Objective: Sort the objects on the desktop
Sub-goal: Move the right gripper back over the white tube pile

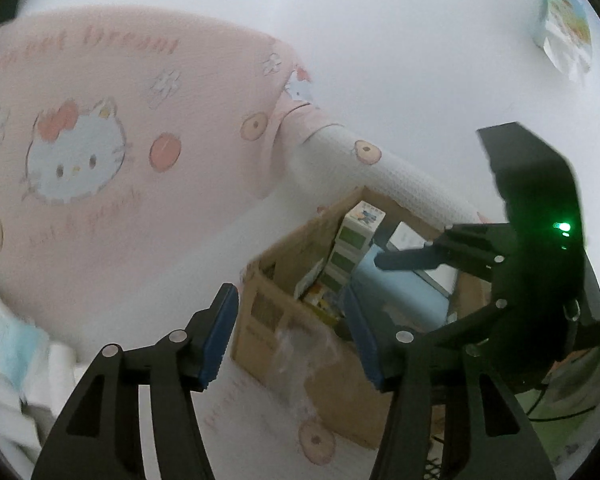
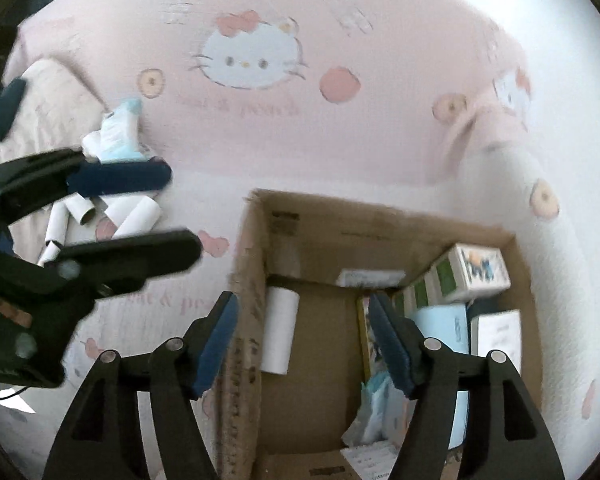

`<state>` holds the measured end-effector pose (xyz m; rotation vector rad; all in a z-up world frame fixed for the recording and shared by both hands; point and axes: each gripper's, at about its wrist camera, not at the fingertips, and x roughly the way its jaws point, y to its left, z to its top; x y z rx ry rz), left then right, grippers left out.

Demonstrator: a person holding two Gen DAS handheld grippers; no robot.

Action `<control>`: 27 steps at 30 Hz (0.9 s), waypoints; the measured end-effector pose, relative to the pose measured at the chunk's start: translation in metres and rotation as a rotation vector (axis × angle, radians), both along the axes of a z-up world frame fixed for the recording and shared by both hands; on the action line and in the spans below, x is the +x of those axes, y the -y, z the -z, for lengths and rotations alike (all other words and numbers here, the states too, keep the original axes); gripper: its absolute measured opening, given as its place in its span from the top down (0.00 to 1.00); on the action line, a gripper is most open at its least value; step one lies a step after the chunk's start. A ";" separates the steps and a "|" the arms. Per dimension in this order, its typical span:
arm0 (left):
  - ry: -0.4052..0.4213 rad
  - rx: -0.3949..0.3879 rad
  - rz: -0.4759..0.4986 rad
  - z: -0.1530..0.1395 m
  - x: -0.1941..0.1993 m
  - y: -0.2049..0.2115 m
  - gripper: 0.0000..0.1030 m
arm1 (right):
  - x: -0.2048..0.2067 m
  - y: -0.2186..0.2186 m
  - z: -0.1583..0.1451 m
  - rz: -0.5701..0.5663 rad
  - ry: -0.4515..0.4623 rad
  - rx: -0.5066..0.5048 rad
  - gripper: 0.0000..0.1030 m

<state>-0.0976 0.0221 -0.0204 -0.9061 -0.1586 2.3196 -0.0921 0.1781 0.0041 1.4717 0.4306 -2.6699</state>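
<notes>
Both claws stand open and empty: the right claw (image 2: 304,340) hangs over the cardboard box (image 2: 380,216) on the bed (image 2: 420,20), its contents partly hidden; the left claw (image 1: 290,338) is beside it, blurred.

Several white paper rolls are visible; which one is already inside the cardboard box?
The upright white roll against the cardboard box's left wall; the others lie outside on the pink cloth.

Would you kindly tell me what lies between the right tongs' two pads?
In the right wrist view, the right tongs stand open, holding nothing; behind the gap lie the cardboard box's floor and a white roll.
</notes>
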 end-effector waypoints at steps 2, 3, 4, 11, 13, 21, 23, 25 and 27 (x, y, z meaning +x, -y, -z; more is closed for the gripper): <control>0.029 0.016 -0.015 0.007 0.007 0.008 0.42 | 0.005 0.011 0.001 -0.025 -0.010 0.029 0.35; 0.037 0.023 -0.035 0.011 0.010 0.014 0.42 | 0.007 0.020 0.003 -0.048 -0.009 0.045 0.35; 0.045 0.031 -0.051 0.015 0.014 0.020 0.42 | 0.009 0.027 0.005 -0.070 -0.007 0.054 0.35; 0.134 0.105 -0.237 0.045 0.042 0.071 0.63 | 0.018 0.058 0.008 -0.081 -0.100 0.057 0.34; 0.192 0.123 -0.291 0.058 0.046 0.085 0.78 | 0.019 0.061 0.012 -0.062 -0.122 0.022 0.34; 0.167 -0.040 -0.395 0.083 0.064 0.099 0.84 | 0.030 0.072 0.034 -0.067 -0.130 -0.135 0.29; 0.163 -0.041 -0.393 0.086 0.069 0.100 0.84 | 0.032 0.075 0.037 -0.086 -0.109 -0.195 0.29; 0.172 -0.035 -0.400 0.088 0.069 0.103 0.84 | 0.034 0.081 0.041 -0.116 -0.105 -0.226 0.29; 0.178 -0.029 -0.427 0.091 0.067 0.109 0.84 | 0.038 0.093 0.044 -0.158 -0.131 -0.203 0.29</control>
